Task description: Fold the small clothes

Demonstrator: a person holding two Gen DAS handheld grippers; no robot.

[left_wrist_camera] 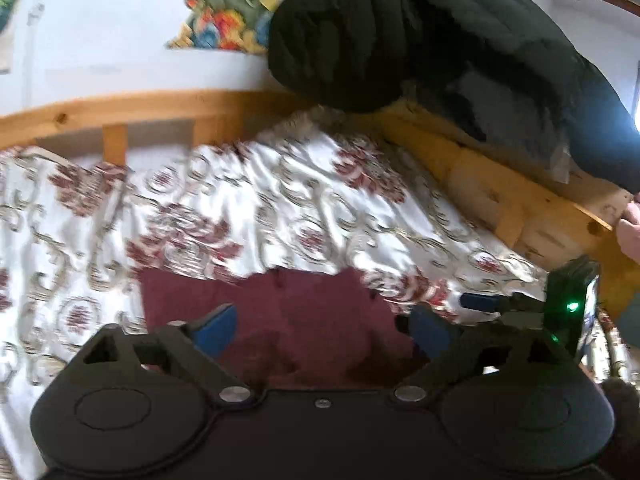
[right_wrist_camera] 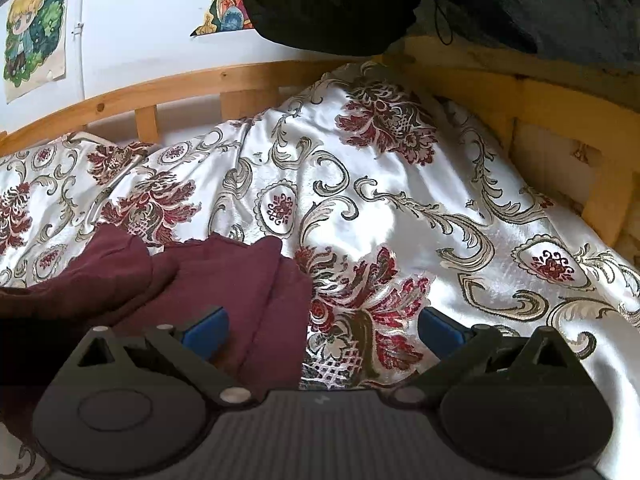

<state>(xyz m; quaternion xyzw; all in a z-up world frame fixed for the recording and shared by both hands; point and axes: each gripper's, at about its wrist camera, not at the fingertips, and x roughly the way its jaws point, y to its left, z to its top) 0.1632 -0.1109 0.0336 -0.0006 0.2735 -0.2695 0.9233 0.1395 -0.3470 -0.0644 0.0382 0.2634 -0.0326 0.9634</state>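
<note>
The left claw (left_wrist_camera: pixel 324 330) and right claw (right_wrist_camera: pixel 324 332) are held wide apart, empty, over the maroon garment (left_wrist_camera: pixel 280 312) on the bed (right_wrist_camera: pixel 400 200); a fold seems just laid, so a fresh edge must be gripped next.

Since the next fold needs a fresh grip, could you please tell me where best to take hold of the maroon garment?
Probably the maroon garment at its far right corner, approached from the bedspread side: that edge lies flat, exposed and pointed, while its left part is bunched.

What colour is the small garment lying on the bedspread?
Dark maroon garment, plain, no pattern; clearest in the right wrist view.
</note>
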